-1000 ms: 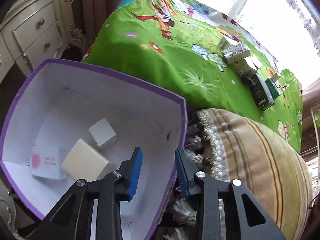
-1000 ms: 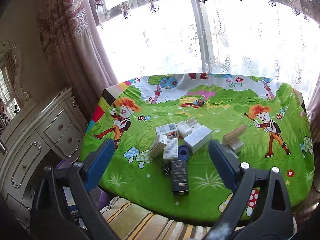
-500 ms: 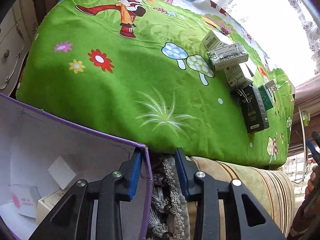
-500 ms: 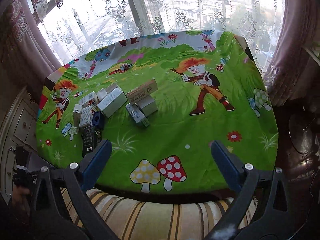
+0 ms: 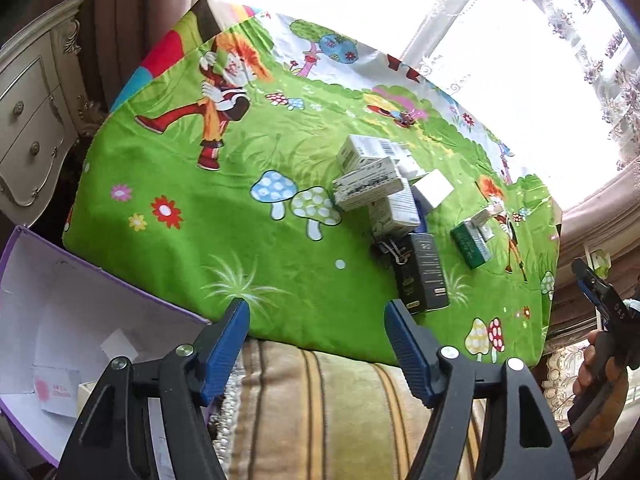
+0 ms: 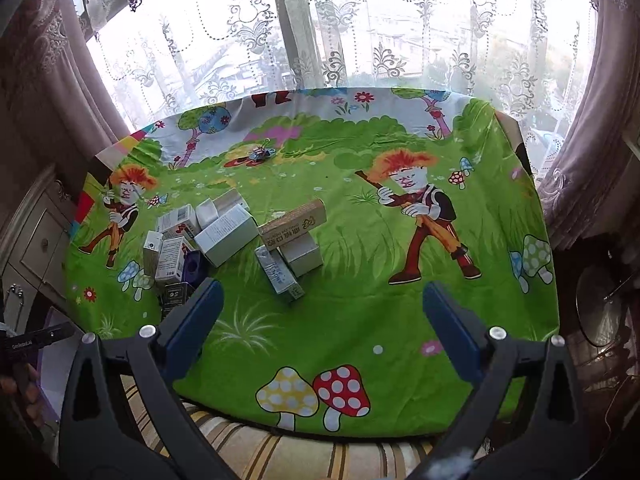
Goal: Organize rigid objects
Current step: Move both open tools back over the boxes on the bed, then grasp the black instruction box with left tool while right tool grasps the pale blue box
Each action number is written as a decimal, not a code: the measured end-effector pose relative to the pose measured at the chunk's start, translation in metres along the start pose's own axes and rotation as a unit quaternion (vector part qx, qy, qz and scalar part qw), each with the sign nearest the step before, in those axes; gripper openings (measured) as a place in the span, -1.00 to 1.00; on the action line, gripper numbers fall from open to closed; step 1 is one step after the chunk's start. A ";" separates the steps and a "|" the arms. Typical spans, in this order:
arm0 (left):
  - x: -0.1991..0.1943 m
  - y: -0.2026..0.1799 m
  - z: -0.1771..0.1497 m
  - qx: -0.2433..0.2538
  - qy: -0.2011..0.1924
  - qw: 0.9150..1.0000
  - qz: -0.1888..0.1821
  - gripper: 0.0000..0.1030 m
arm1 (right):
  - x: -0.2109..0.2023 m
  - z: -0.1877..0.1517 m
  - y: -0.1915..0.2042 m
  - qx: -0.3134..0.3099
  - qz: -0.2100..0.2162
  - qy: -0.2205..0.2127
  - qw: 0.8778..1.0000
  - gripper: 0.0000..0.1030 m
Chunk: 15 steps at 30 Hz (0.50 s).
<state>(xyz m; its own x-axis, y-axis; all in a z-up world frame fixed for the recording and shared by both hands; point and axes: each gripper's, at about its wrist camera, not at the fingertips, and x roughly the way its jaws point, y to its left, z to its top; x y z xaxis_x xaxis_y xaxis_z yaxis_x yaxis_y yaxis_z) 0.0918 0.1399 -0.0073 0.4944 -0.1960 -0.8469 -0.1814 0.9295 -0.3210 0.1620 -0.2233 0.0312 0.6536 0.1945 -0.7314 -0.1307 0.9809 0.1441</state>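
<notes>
Left gripper just spreading its jaws, nothing between them | right gripper wide apart, empty too | pile of small boxes lies ahead on my green tablecloth | purple box sits lower-left

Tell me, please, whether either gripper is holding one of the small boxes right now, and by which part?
Neither holds anything. The left gripper, its jaws just opened, has nothing between them; the right gripper is open too. The boxes lie untouched on the green cloth.
</notes>
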 end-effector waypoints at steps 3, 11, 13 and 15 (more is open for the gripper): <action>0.010 -0.039 0.007 0.014 0.010 1.000 -0.024 0.44 | 0.008 0.003 0.002 -0.011 -0.008 0.010 1.000 0.95; 0.071 -0.105 0.003 0.024 0.065 0.998 0.000 0.44 | 0.055 -0.003 -0.013 -0.010 -0.017 0.059 0.998 0.95; 0.085 -0.112 0.004 0.031 0.069 0.997 0.018 0.44 | 0.070 -0.007 -0.015 -0.014 -0.017 0.077 0.997 0.95; 0.099 -0.116 0.005 0.034 0.069 0.996 0.045 0.44 | 0.081 -0.010 -0.014 -0.022 -0.013 0.087 0.996 0.95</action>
<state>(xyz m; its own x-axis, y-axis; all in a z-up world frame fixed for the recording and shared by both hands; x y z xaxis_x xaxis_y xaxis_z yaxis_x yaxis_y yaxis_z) 0.1662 0.0145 -0.0514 0.3569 -0.1478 -0.9224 -0.1597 0.9632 -0.2161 0.2092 -0.2208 -0.0367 0.5180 0.1626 -0.8398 -0.1507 0.9838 0.0975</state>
